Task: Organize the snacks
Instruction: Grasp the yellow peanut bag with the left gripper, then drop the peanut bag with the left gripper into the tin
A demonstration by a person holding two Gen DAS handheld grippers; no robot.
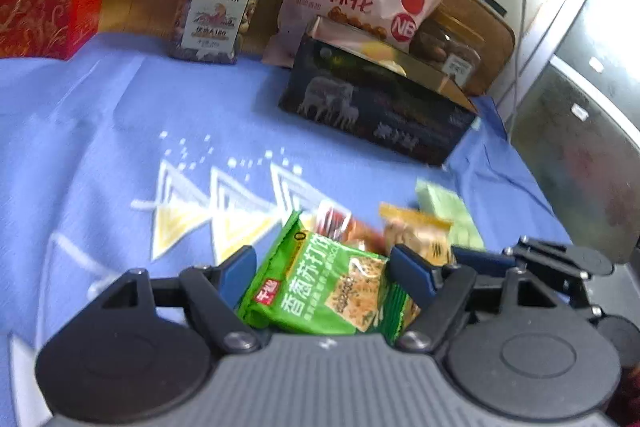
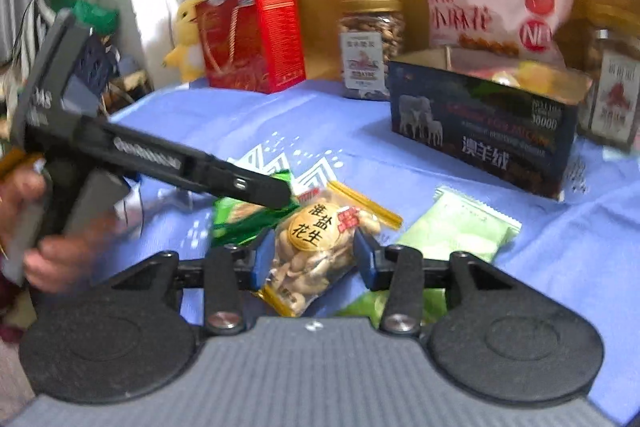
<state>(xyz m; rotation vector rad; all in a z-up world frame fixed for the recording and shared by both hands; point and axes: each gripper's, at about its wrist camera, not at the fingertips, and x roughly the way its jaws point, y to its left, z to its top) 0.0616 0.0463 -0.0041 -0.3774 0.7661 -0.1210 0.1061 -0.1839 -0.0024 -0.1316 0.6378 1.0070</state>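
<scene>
Your right gripper (image 2: 310,259) jaws, half open, straddle the peanut packet (image 2: 316,251), lengthwise near-to-far; your left gripper (image 1: 320,267) jaws, half open, bracket the green cracker packet (image 1: 320,291), seemingly unpinched.

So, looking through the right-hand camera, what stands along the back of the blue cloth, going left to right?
Yellow plush toy → red box → nut jar → dark box with elephants → second jar.

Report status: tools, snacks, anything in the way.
Left tool astride green cracker packet; right tool astride peanut bag; neither clearly clamped. Dark box open behind. Path clear.
</scene>
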